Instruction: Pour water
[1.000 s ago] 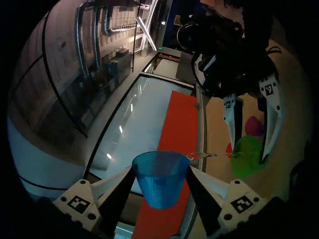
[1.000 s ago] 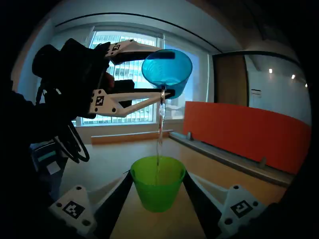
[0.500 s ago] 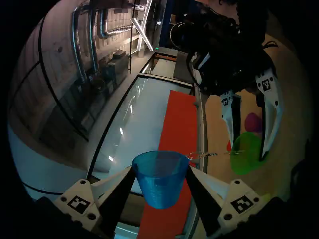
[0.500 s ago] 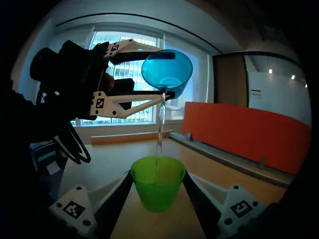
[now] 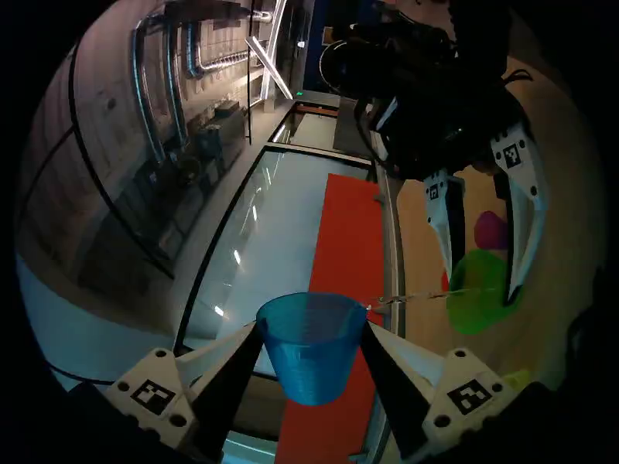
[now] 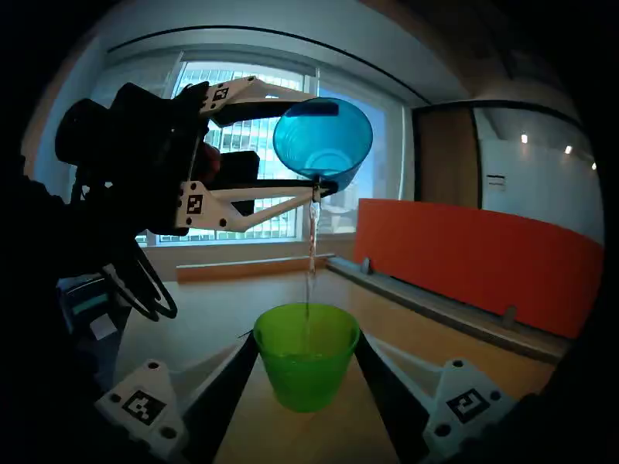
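- The left tongs (image 5: 311, 329) are clamped on the blue cup (image 5: 311, 370), one finger on each side of its wall.
- The right tongs (image 6: 307, 348) grip the green cup (image 6: 307, 375) the same way, and it stands upright with its mouth open to the ceiling.
- Here is what the pour turns on: in the right gripper view the blue cup hangs straight above the green one, well apart from it. It is tipped so its long axis lies close to level and its mouth faces near.
- A thin stream of water (image 6: 311, 247) drops from the blue cup's low lip into the far part of the green mouth.
- My call is that the tilt can deepen only while that lip sits over the green rim, because any drift sideways sends water onto the desk (image 6: 224, 309).
- Hard to make out are the water level inside the green cup and how much is left in the blue one.
- I cannot tell whether the green cup's base touches the desk.
- In the left gripper view a magenta shape (image 5: 490, 229) beyond the green cup is too blurred to name.
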`<state>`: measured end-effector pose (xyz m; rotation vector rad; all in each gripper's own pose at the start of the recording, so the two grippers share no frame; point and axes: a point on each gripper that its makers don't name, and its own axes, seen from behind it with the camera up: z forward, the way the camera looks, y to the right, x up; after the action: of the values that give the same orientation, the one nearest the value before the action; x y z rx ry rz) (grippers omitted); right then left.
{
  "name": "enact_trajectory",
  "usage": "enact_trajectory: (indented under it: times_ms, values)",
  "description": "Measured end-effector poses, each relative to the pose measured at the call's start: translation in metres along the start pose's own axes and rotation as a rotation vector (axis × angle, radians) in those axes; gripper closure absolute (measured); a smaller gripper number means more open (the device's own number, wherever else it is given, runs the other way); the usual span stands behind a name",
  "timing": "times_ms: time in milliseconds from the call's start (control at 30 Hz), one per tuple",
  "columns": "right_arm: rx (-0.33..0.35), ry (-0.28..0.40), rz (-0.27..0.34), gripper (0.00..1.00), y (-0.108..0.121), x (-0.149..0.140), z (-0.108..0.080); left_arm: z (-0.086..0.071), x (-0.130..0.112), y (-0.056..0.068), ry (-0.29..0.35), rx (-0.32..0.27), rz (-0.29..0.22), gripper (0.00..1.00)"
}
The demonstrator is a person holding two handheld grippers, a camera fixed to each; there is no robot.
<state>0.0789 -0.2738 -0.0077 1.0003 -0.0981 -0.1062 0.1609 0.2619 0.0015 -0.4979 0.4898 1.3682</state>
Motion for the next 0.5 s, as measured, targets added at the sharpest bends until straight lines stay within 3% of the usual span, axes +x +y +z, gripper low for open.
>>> enact_trajectory:
  times_ms: [500]
  values:
    - [0.0, 0.004, -0.001, 0.1, -0.0001, -0.0003, -0.0017, 0.0011, 0.0028, 0.0001, 0.001, 0.002, 0.049, 0.14]
